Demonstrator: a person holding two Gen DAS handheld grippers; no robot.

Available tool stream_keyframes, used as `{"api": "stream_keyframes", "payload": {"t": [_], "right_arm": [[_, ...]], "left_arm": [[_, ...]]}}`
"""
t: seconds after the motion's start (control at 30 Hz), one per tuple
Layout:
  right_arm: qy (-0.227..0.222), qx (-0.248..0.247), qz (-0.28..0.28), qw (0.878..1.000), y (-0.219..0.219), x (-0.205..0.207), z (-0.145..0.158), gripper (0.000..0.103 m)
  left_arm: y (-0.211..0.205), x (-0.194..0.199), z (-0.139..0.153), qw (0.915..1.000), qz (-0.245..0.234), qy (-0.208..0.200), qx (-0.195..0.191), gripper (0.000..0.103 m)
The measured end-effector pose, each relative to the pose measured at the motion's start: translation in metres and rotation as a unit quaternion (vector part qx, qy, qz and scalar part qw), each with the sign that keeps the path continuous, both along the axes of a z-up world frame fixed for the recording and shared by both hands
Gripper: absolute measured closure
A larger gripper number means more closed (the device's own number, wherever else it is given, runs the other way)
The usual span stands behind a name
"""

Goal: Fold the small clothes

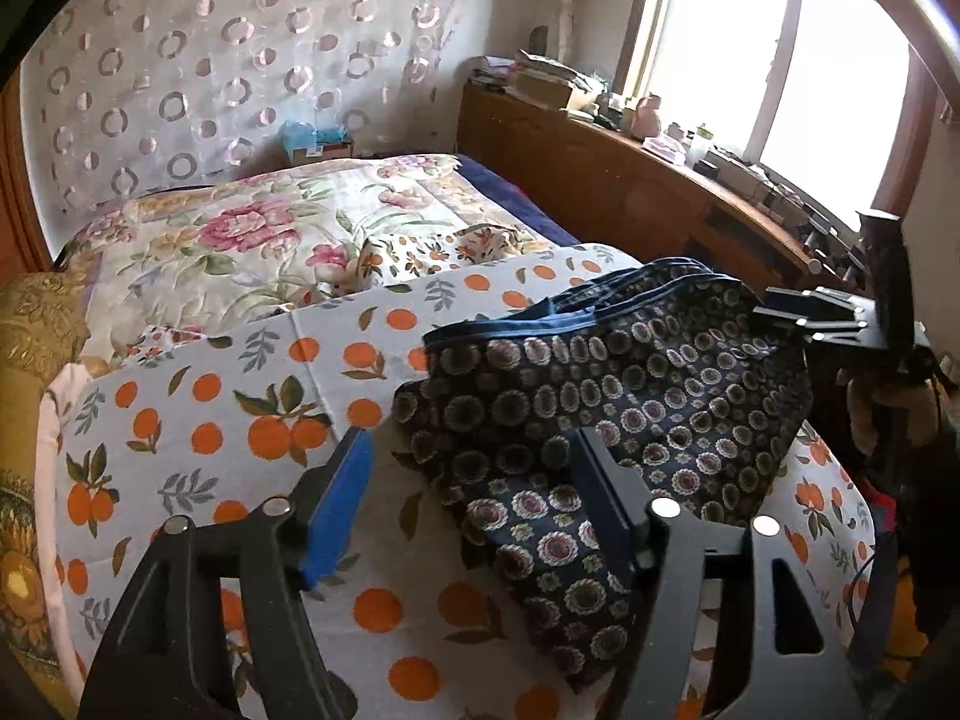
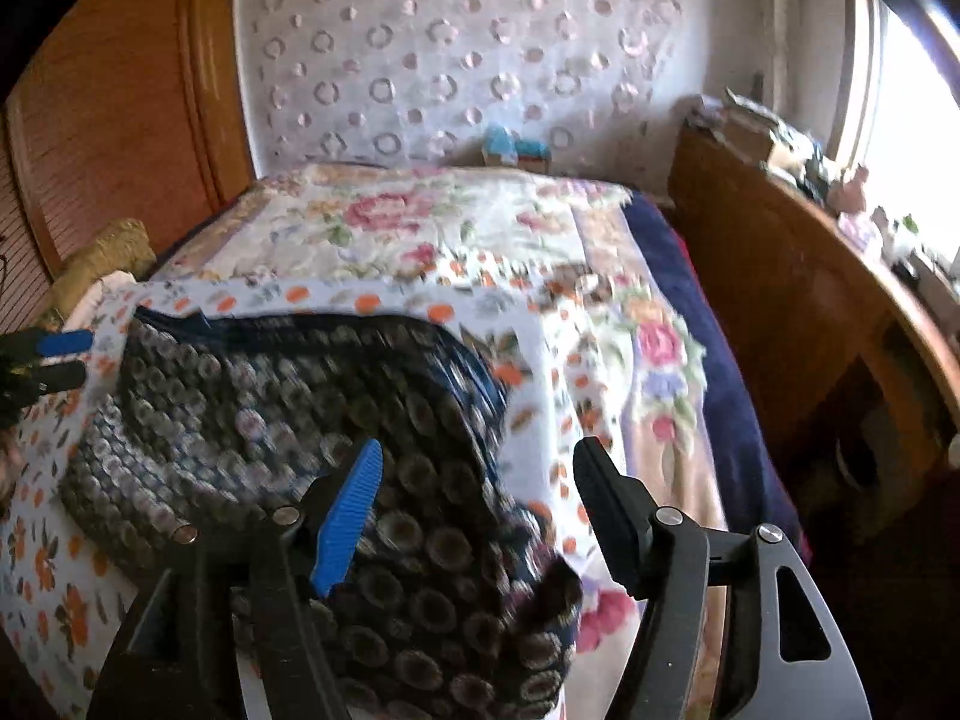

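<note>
The dark flower-print garment [image 1: 606, 396] is soft matt cloth with a smooth blue trim, lying on a matt cotton sheet [image 1: 240, 396] printed with oranges. The left tool [image 1: 468, 510] is matt black plastic with shiny metal pins and a ribbed blue rubber pad. The headboard [image 1: 630, 192] is glossy varnished wood

Garment [image 1: 606, 414] lies on cloth-covered cushion [image 1: 240, 396] at bed's [image 1: 288, 228] near end. Left tongs [image 1: 474, 480] at garment's 7 o'clock, right tongs [image 2: 480, 480] at its 4 o'clock. Wooden shelf [image 1: 630, 180] at 2 o'clock, window [image 1: 774, 48] behind it. Curtain [image 1: 240, 48] at 12 o'clock.
</note>
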State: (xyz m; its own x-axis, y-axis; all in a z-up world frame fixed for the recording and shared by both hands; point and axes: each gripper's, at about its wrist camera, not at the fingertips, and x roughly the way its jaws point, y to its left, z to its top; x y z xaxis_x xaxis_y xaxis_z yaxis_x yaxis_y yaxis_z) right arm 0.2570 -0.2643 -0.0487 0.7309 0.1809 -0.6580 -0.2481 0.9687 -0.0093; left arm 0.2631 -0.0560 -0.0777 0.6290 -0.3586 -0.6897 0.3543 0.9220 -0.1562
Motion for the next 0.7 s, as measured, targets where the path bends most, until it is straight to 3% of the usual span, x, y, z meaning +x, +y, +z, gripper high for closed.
{"api": "stream_keyframes", "payload": {"t": [0.27, 0.37, 0.7], "right_arm": [[0.034, 0.035, 0.022, 0.999, -0.005, 0.035, -0.023, 0.035], [0.042, 0.046, 0.032, 0.998, -0.010, 0.045, -0.027, 0.035], [0.053, 0.074, 0.059, 0.994, -0.014, 0.058, -0.030, 0.035]], "left_arm": [[-0.005, 0.037, -0.020, 0.9990, 0.010, 0.039, 0.020, 0.030], [0.001, 0.048, -0.029, 0.9976, 0.015, 0.067, -0.001, 0.030], [-0.006, 0.053, -0.039, 0.9972, 0.012, 0.073, 0.010, 0.030]]}}
